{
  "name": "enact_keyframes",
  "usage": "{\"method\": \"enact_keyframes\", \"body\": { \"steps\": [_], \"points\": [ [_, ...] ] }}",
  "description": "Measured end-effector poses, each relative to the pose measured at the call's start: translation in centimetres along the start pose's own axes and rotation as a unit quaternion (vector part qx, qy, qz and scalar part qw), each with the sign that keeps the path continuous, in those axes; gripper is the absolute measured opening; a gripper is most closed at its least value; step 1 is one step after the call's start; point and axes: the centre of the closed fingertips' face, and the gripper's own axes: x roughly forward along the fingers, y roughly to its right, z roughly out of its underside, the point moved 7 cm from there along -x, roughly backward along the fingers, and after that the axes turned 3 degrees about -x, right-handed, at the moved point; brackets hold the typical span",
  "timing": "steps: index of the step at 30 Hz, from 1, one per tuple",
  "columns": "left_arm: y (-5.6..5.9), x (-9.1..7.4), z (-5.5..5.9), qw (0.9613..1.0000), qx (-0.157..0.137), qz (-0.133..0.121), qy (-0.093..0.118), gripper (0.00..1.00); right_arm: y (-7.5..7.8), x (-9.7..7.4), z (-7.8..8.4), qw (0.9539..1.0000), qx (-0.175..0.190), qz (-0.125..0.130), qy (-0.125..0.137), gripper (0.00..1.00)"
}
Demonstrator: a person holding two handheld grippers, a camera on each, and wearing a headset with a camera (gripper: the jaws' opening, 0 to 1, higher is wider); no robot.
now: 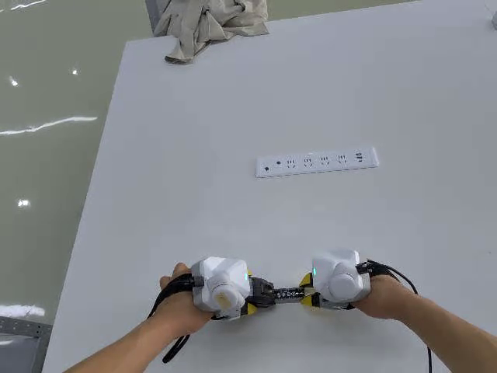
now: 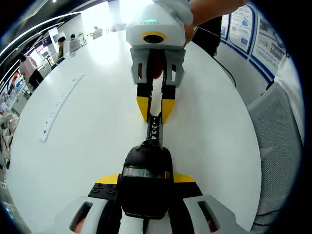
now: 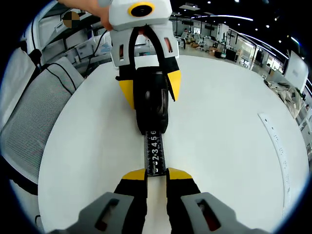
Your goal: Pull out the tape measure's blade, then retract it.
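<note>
My left tongs point(image 2: 147, 179) clamp the tape measure point(image 3: 151, 100); my right tongs point(image 3: 156, 174) pinch the blade point(image 3: 154, 151) tip. Both low on the surface point(image 1: 233, 116), near me. Blade short, axis 9-to-3 in head view. Tape measure at 12 o'clock from right tongs, so the pull likely goes toward 3.

The left gripper point(image 2: 146, 179) clamps a black tape measure point(image 2: 146, 168) on a white bench point(image 2: 97, 136). A short stretch of blade point(image 2: 154, 129) runs ahead to the right gripper point(image 2: 155, 115), which pinches its end. A power strip point(image 2: 60, 108) lies to the left.
</note>
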Motion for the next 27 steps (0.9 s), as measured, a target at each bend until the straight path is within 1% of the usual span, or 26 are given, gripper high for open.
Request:
{"method": "enact_keyframes", "body": {
  "steps": [12, 27],
  "points": [
    [-0.1, 0.0, 0.0, 1.0, -0.001, 0.001, -0.004, 0.34, 0.0, -0.5, 0.7, 1.0, 0.003, 0.003, -0.004, 0.13],
    [-0.1, 0.0, -0.1, 1.0, -0.004, 0.002, -0.007, 0.34, -0.1, -2.1, 2.1, 0.9999, 0.008, 0.005, -0.008, 0.13]
  ]
}}
